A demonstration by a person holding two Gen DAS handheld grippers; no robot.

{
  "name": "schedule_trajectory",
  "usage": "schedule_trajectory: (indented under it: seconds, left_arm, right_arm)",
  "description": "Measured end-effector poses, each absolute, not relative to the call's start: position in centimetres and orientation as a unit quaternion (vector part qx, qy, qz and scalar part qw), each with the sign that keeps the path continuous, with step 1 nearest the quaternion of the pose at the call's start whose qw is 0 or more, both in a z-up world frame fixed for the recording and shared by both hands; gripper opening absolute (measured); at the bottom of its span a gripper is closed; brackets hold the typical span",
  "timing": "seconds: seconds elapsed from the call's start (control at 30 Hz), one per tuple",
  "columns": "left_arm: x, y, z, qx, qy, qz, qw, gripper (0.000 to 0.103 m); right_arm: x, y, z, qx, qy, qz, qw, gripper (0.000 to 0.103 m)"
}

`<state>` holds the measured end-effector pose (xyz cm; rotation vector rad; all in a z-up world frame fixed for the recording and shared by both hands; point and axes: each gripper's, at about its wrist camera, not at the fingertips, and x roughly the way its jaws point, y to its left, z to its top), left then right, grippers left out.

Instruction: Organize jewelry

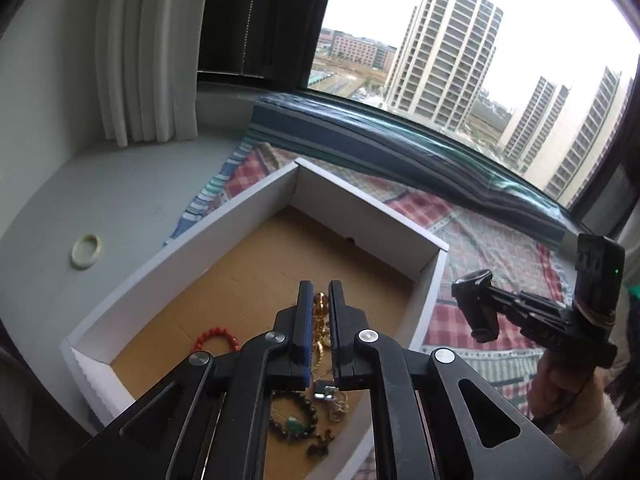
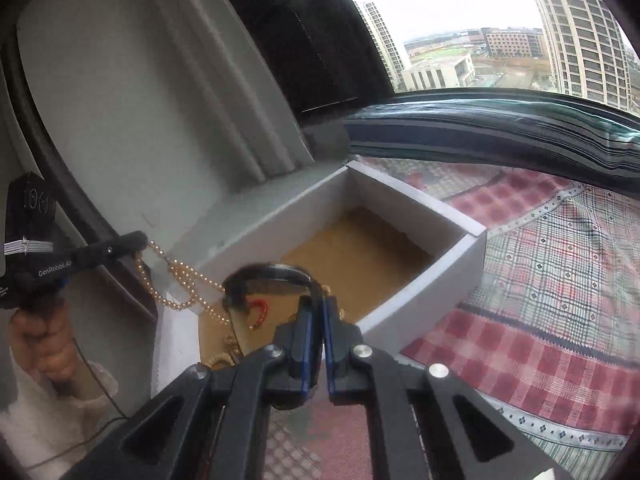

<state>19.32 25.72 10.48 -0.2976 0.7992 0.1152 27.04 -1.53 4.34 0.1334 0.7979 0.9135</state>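
Left gripper [image 2: 138,240] pinches a limp pearl necklace [image 2: 188,284] near its end; right gripper [image 2: 316,308] clamps a stiff dark bangle [image 2: 272,272] by its rim.

This is a high-rise home: a window [image 1: 460,40] shows apartment towers [image 1: 444,48], with white curtains [image 1: 144,52] and a checked blanket [image 2: 540,280] on the ledge.

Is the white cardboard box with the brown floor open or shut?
Open. The white cardboard box has no lid on it; its brown floor shows, with a red bead bracelet lying inside.
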Motion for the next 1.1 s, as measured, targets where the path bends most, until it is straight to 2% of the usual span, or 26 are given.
schedule_trajectory:
  seconds: [0.17,0.2,0.23,0.27,0.3,0.33,0.43,0.5,0.57,0.63,0.73,0.93,1.1]
  left_arm:
    - [23.7,28.4,3.5,-0.153,0.431,0.098,0.884,0.007]
    - [24.1,28.5,2.5,-0.150,0.437,0.111,0.880,0.012]
    - [24.0,28.8,1.9,-0.146,0.445,0.124,0.875,0.030]
    - [23.9,28.8,1.7,-0.142,0.449,0.136,0.872,0.042]
    - [23.2,28.6,2.0,-0.139,0.445,0.150,0.872,0.064]
    - [22.4,28.4,2.5,-0.137,0.436,0.163,0.875,0.074]
    - [19.3,27.4,5.4,-0.123,0.421,0.192,0.878,0.079]
    - [17.4,26.4,7.9,-0.101,0.416,0.222,0.876,0.082]
    - [15.5,25.1,10.4,-0.079,0.413,0.244,0.874,0.091]
    - [13.8,23.9,13.1,-0.060,0.406,0.265,0.873,0.099]
    - [11.3,22.6,17.3,-0.038,0.404,0.275,0.872,0.102]
    - [8.3,21.5,22.7,-0.054,0.441,0.278,0.852,0.102]
    - [6.3,20.0,23.4,-0.100,0.454,0.284,0.838,0.102]
  right_arm:
    - [33.3,5.4,0.3,0.012,0.414,0.427,0.804,0.006]
    - [34.0,6.6,-0.8,0.003,0.429,0.428,0.795,0.009]
    - [34.6,7.5,-2.0,-0.007,0.445,0.424,0.789,0.012]
    - [35.0,7.9,-3.1,-0.013,0.462,0.413,0.785,0.016]
    - [35.2,7.9,-3.8,-0.013,0.477,0.401,0.782,0.028]
    - [35.3,7.5,-4.2,-0.007,0.490,0.385,0.782,0.035]
    - [34.1,5.7,-2.8,-0.006,0.489,0.370,0.790,0.052]
    - [32.6,5.2,-0.7,-0.028,0.477,0.366,0.799,0.071]
    - [31.0,4.8,1.8,-0.061,0.452,0.359,0.814,0.079]
    - [29.0,4.5,4.2,-0.094,0.436,0.355,0.822,0.081]
    - [26.0,4.5,7.7,-0.144,0.422,0.345,0.826,0.081]
    - [20.5,3.2,15.4,-0.143,0.419,0.353,0.824,0.081]
    - [18.6,3.0,18.8,-0.139,0.418,0.373,0.817,0.082]
